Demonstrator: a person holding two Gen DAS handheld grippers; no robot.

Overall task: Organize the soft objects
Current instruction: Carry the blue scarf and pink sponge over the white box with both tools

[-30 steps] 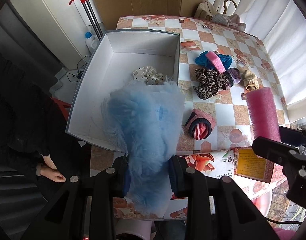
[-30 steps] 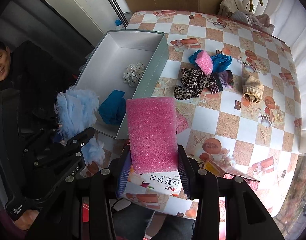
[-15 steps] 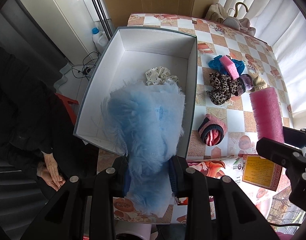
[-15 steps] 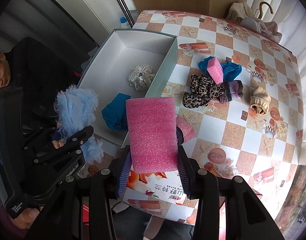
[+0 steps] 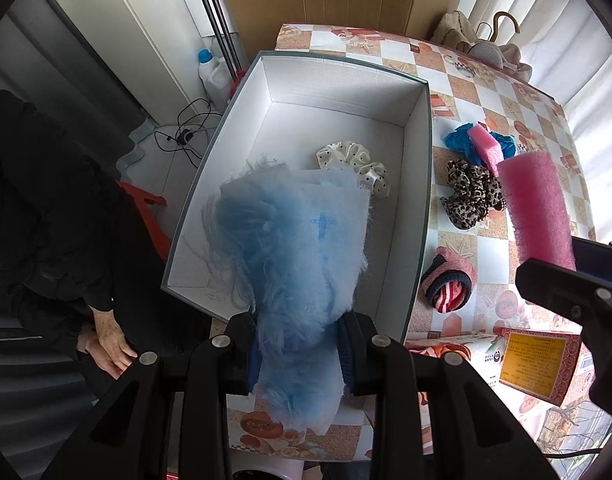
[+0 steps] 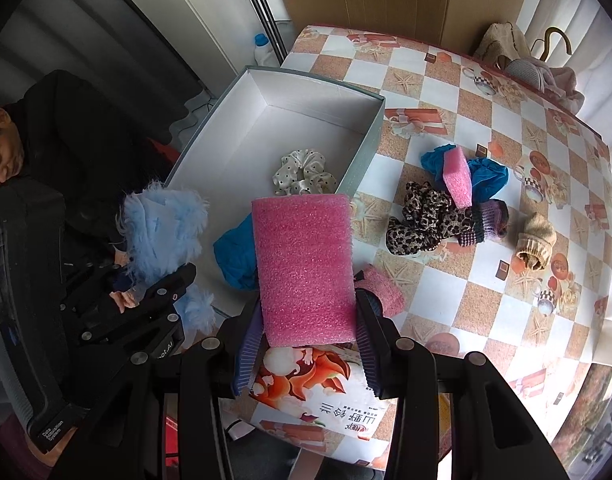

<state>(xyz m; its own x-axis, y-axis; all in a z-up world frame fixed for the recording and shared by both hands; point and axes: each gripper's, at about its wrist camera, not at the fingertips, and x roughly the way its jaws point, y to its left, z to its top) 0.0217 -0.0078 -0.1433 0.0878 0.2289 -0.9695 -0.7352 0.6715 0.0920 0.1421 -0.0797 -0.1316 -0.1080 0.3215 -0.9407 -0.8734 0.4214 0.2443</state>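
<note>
Ahead of the left gripper [image 5: 299, 354], clamped on blue fluff [image 5: 289, 240], lies the box [image 5: 338, 80]; the right gripper [image 6: 306, 344] grips pink foam [image 6: 303, 264]; next, likely, lowering both in.

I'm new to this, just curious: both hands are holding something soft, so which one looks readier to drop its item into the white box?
Probably the left. The left gripper holds the fluffy blue piece already over the white box. The right gripper holds the pink foam block nearer the box's right wall, partly over the table.
</note>
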